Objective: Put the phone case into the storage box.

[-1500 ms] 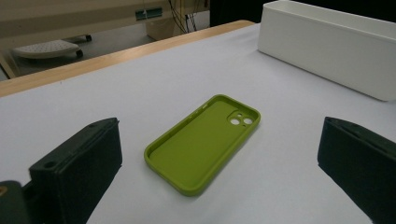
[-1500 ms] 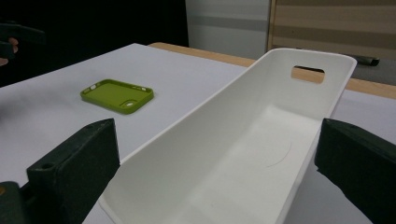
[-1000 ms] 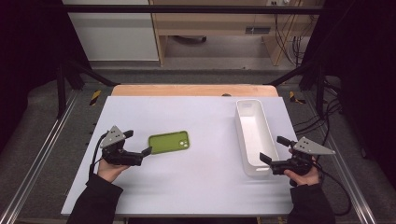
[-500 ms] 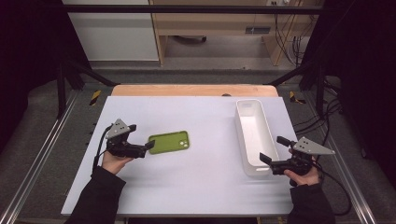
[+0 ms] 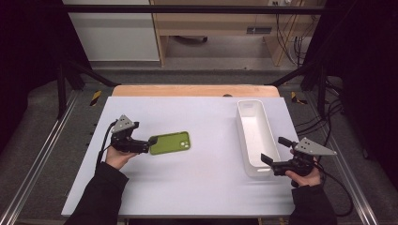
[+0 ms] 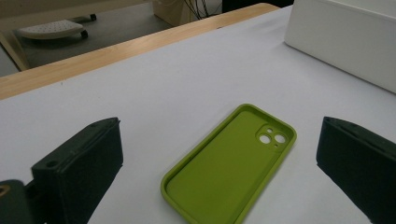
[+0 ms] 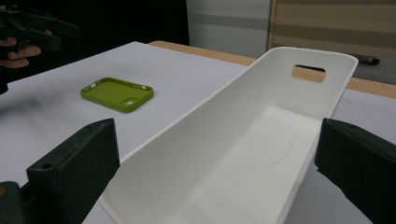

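Left gripper view shows the green phone case [image 6: 229, 166] lying flat, hollow side up, on the white table [image 6: 154, 84], well to the left of the white bin [image 5: 255, 136]. Because the case is thin and low, the jaws may slide over its rim or push it away. The left gripper [image 5: 151, 141] is wide open, its jaws at the case's near end, holding nothing. The right gripper [image 5: 271, 156], also open and empty, waits at the near end of the bin.
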Motion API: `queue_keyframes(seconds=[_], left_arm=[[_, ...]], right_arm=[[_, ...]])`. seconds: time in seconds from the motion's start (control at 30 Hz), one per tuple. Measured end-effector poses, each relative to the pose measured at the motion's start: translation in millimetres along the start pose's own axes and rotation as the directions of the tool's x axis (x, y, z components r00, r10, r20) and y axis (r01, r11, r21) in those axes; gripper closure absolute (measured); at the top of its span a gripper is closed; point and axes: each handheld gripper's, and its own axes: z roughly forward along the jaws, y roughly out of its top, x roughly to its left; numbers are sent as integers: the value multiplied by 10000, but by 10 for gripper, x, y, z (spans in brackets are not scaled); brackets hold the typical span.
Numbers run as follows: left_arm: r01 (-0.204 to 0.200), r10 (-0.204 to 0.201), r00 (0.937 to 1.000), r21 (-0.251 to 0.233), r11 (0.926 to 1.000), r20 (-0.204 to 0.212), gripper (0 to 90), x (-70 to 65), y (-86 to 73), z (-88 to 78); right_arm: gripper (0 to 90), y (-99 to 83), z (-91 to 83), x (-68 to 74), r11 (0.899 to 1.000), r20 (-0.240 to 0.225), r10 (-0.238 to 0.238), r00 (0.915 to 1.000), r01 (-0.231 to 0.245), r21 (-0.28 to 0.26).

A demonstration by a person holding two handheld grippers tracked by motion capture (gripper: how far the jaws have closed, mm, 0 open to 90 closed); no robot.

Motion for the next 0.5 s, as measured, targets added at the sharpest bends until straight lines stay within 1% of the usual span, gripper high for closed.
queue_keyframes(seconds=[0.5], left_arm=[[104,-93,9996,444,9990,-249,8,82,42,197]], right_arm=[[5,-1,1,2,10000,-7,22,10000,-22,12]])
